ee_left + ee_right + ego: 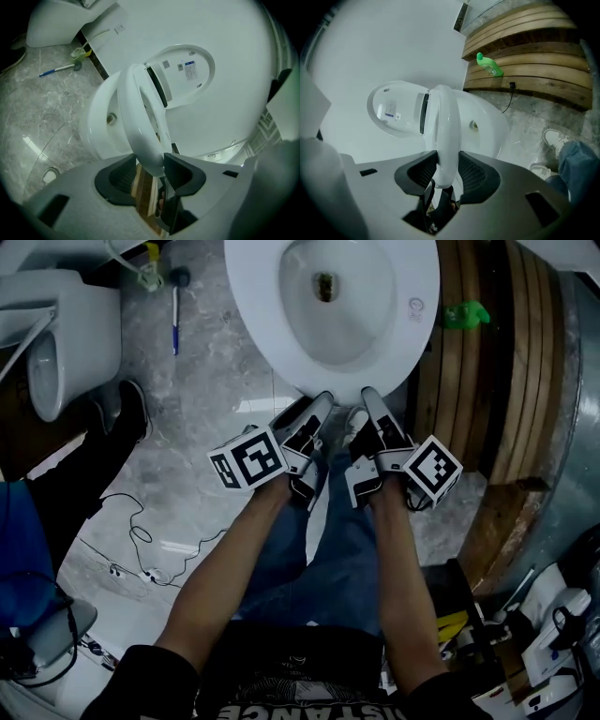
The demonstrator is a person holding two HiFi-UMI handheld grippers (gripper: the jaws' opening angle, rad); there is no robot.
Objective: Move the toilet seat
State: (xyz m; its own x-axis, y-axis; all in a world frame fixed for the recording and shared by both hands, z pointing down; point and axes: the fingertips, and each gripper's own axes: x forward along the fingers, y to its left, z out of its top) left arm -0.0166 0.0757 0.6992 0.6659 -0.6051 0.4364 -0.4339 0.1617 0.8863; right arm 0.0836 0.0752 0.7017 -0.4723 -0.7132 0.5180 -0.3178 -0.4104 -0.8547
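Both grippers are on the front of the toilet now. The left gripper (317, 409) and the right gripper (370, 399) sit side by side at the near edge of the toilet seat (412, 343). In the left gripper view the white rim of the seat runs straight between the jaws, with both dark pads pressed against it. The right gripper view shows the same: jaws clamped on the seat's front edge, one pad on each face.

From those views the seat looks tipped a little off the bowl (101, 126), lying between it and the raised lid (187, 75) behind. A green bottle (466, 313) lies on the wooden slats (511, 371) beside the toilet. A blue pen (174, 320) lies on the marble floor (206, 399) on the other side.
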